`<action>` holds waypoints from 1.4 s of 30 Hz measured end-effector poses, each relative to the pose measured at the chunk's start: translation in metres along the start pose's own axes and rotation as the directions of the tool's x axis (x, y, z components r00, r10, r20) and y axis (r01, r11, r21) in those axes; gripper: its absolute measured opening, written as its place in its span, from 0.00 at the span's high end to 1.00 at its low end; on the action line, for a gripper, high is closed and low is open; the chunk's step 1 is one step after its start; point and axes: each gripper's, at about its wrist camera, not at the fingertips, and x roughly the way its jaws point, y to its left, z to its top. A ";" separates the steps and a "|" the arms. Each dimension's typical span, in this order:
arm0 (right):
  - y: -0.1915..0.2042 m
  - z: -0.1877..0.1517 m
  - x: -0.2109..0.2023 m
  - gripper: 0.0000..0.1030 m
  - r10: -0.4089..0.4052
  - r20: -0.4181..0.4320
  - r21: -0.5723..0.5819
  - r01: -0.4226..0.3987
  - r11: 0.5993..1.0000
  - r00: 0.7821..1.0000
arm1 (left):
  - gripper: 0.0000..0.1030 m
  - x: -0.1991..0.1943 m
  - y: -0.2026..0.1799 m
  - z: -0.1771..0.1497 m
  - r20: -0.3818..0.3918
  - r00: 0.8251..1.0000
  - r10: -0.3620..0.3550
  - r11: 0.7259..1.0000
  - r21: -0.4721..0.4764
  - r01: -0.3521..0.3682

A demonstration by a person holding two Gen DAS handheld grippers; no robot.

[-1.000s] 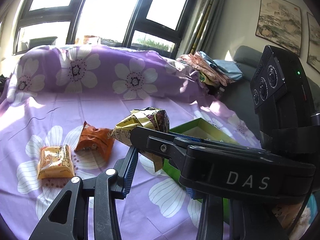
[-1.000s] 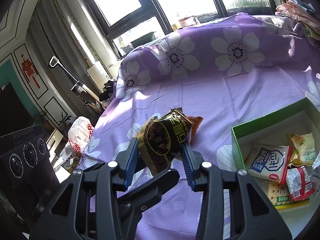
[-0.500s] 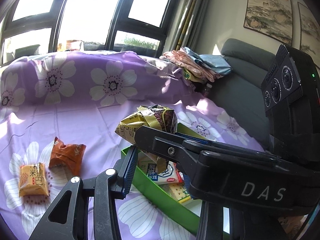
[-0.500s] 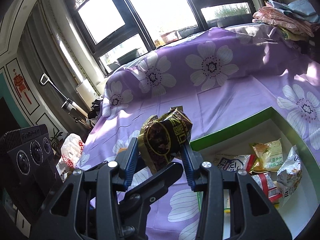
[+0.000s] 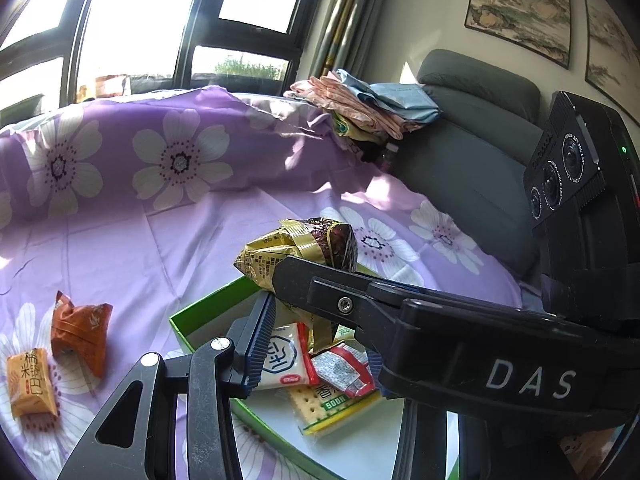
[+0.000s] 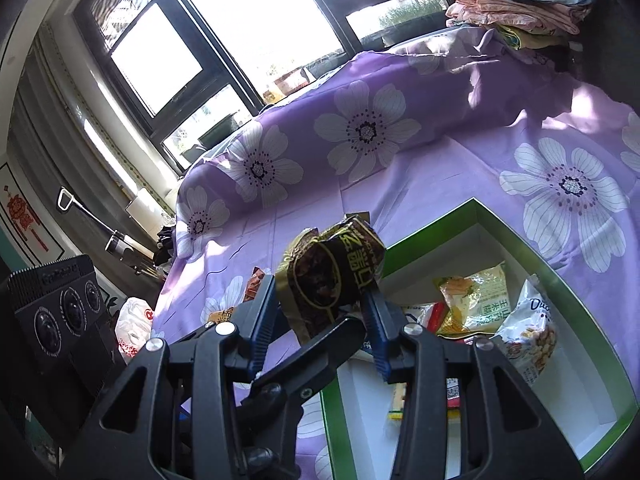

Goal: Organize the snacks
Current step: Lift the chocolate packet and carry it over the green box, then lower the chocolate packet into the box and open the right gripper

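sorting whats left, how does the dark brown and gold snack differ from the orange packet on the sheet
The dark brown and gold snack is clamped in the right tool, held up by the green box; the orange packet lies loose on the purple sheet. The snack looks bulkier. Both are crinkled, sealed wrappers.
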 end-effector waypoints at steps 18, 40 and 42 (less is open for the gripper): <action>-0.046 0.003 0.005 0.58 -0.047 -0.067 0.140 0.056 0.989 0.997 | 0.59 0.045 -0.015 -0.001 -0.108 0.993 -0.046 0.999 -0.030 0.043; -0.043 0.003 0.011 0.26 -0.238 -0.098 0.164 0.251 0.954 0.966 | 0.55 -0.007 0.045 -0.023 -0.093 0.996 0.013 0.980 -0.198 -0.031; -0.037 0.003 0.011 0.19 -0.237 -0.078 0.159 0.247 0.956 0.968 | 0.44 -0.023 0.062 -0.028 -0.087 0.996 0.035 0.970 -0.236 -0.054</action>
